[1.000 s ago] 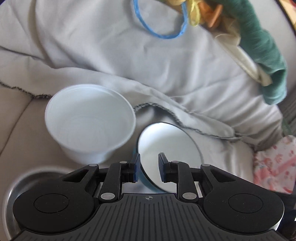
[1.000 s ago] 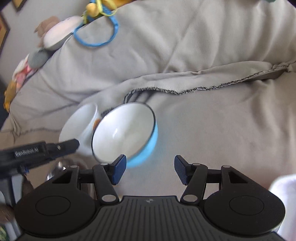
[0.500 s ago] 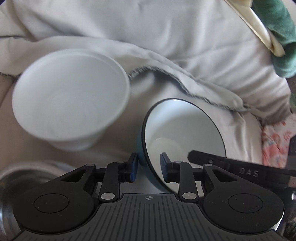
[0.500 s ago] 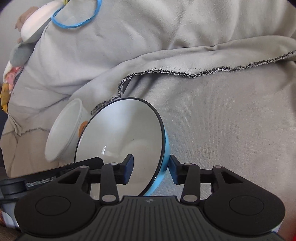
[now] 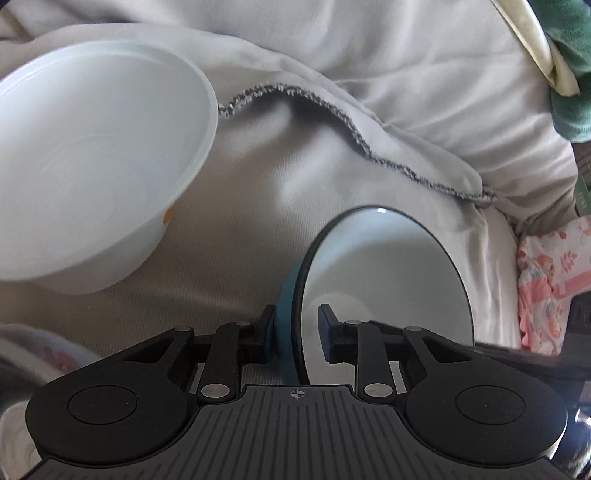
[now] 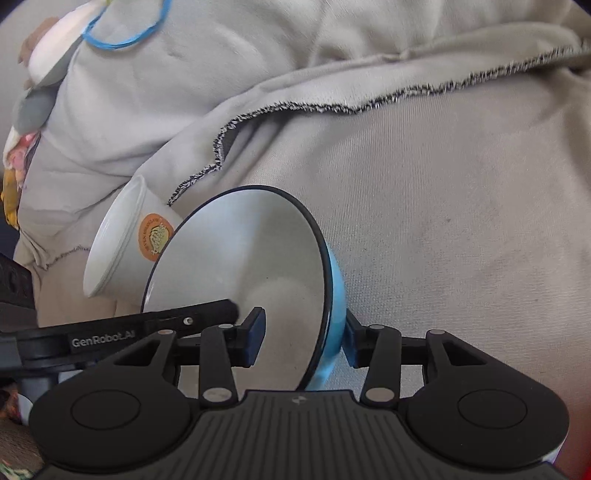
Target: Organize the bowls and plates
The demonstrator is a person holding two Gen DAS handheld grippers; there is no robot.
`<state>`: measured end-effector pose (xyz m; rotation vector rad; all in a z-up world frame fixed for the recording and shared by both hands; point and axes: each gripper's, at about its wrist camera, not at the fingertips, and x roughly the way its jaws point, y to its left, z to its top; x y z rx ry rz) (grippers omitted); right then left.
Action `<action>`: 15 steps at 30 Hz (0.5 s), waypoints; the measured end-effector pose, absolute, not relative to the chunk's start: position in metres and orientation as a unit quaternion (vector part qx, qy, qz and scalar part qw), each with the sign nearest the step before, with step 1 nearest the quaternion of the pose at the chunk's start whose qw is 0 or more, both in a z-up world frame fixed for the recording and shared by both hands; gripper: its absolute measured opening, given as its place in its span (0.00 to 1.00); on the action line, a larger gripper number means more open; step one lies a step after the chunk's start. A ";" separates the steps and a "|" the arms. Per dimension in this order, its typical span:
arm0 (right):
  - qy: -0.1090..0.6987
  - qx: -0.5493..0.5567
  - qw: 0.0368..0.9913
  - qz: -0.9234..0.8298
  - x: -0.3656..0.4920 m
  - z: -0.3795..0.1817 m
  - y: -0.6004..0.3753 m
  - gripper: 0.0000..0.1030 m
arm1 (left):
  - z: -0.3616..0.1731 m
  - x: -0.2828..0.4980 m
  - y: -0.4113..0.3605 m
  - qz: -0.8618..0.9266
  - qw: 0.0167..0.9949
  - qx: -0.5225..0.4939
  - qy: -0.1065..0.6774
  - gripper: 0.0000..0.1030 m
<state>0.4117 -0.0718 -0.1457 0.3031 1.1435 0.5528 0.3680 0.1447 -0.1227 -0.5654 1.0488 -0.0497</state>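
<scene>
A blue bowl point(image 5: 388, 280) with a white inside and a dark rim is held tilted on its edge over the grey cloth. My left gripper point(image 5: 297, 338) is shut on its rim, one finger outside and one inside. My right gripper point(image 6: 304, 338) straddles the opposite rim of the same bowl point(image 6: 251, 258), with its right finger against the blue wall and its left finger a little off the inner face. A white plastic bowl point(image 5: 88, 155) with an orange sticker stands to the left; it also shows in the right wrist view point(image 6: 125, 236).
A grey blanket with a frayed dark hem point(image 5: 351, 125) covers the surface. A metal dish rim point(image 5: 14, 373) shows at the lower left. A pink floral cloth point(image 5: 546, 280) and a green cloth point(image 5: 569, 74) lie at the right. A blue ring point(image 6: 122, 35) lies far back.
Both grippers moved closer to the bowls. The right gripper came up to the blue bowl and closed its fingers around the rim opposite the left gripper's hold.
</scene>
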 end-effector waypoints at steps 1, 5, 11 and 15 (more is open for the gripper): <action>0.529 0.143 0.796 0.256 0.411 -0.145 -0.070 0.45 | -0.119 0.366 0.145 -0.022 0.830 -0.266 0.490 0.27; 0.498 0.148 0.813 0.263 0.389 -0.117 -0.076 0.45 | -0.076 0.330 0.138 -0.043 0.852 -0.256 0.454 0.28; 0.448 0.131 0.834 0.294 0.330 -0.053 -0.095 0.51 | -0.017 0.266 0.114 -0.082 0.872 -0.218 0.430 0.32; 0.473 0.116 0.820 0.301 0.300 -0.055 -0.099 0.52 | -0.028 0.245 0.104 -0.085 0.863 -0.199 0.457 0.32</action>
